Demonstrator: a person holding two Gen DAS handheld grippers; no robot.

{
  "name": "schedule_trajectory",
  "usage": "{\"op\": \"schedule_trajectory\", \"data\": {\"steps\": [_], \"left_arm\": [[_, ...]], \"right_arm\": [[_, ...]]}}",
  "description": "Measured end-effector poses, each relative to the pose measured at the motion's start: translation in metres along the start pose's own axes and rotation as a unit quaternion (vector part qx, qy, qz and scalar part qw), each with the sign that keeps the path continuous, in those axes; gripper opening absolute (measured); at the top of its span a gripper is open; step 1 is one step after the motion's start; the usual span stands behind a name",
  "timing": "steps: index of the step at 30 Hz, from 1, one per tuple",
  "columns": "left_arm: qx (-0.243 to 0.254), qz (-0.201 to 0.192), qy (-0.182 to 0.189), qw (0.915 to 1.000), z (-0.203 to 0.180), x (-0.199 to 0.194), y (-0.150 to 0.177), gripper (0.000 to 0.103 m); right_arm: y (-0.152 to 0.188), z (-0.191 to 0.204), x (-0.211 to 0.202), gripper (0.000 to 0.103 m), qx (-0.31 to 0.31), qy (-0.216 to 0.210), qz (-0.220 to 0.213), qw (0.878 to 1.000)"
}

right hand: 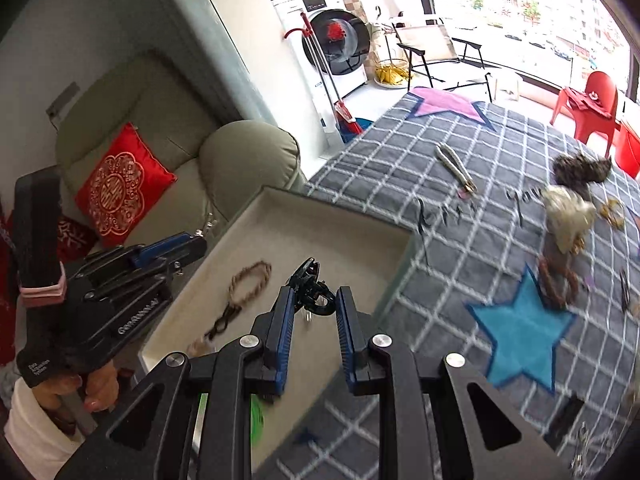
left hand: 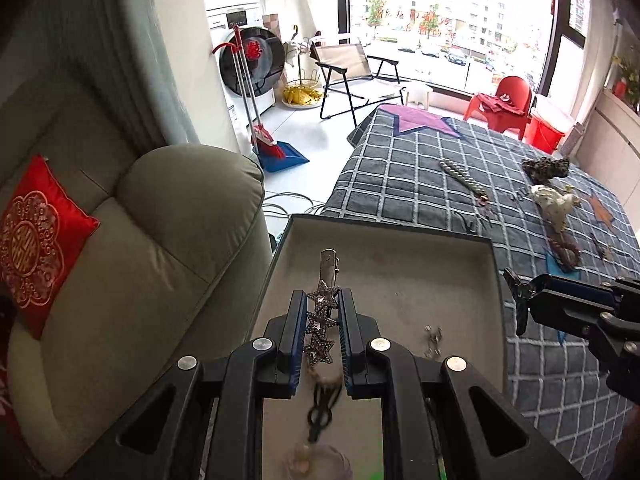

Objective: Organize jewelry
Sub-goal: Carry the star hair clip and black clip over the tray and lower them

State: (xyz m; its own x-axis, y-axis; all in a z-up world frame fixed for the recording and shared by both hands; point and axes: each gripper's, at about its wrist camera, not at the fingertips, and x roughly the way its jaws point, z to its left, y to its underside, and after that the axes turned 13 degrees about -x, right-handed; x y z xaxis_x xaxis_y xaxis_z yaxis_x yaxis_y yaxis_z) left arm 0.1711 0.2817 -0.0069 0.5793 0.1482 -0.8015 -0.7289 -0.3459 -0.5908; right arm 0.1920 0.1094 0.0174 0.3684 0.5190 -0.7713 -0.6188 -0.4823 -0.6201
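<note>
We held a star hair clip [left hand: 320,326] in the left gripper [left hand: 319,320], jaws clamped on it above the grey tray [left hand: 440,248]. Our right gripper [right hand: 311,312] gripped a black claw clip [right hand: 310,286] over the tray's corner, beside the checked bed [right hand: 460,208].

Left gripper [left hand: 323,308]: black linkage arms, silver pivot screws, blue ribbed pads. Right gripper [right hand: 312,308]: same build. Left hand [right hand: 86,390]: white sleeve, pink wrist band.

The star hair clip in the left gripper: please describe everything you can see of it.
The silver metal hair clip with three rhinestone stars is clamped between the left gripper's blue-padded fingers. Its stars form a row along the fingers; its plain metal end sticks out past the fingertips, above the shallow beige tray.
</note>
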Motion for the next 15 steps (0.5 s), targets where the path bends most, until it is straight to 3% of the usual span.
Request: {"op": "schedule_trajectory", "data": {"steps": [7,15], "left_arm": [[0.007,0.034,-0.007,0.9994,-0.01,0.055,-0.01,0.018],[-0.001,0.06,-0.008,0.9982,-0.011,0.087,-0.012,0.018]], "right_arm": [[-0.012,-0.008,0.042,0.023,0.002,-0.003,0.024,1.0],[-0.009,-0.017,0.083,0.023,0.016,-0.012,0.055,0.998]]}}
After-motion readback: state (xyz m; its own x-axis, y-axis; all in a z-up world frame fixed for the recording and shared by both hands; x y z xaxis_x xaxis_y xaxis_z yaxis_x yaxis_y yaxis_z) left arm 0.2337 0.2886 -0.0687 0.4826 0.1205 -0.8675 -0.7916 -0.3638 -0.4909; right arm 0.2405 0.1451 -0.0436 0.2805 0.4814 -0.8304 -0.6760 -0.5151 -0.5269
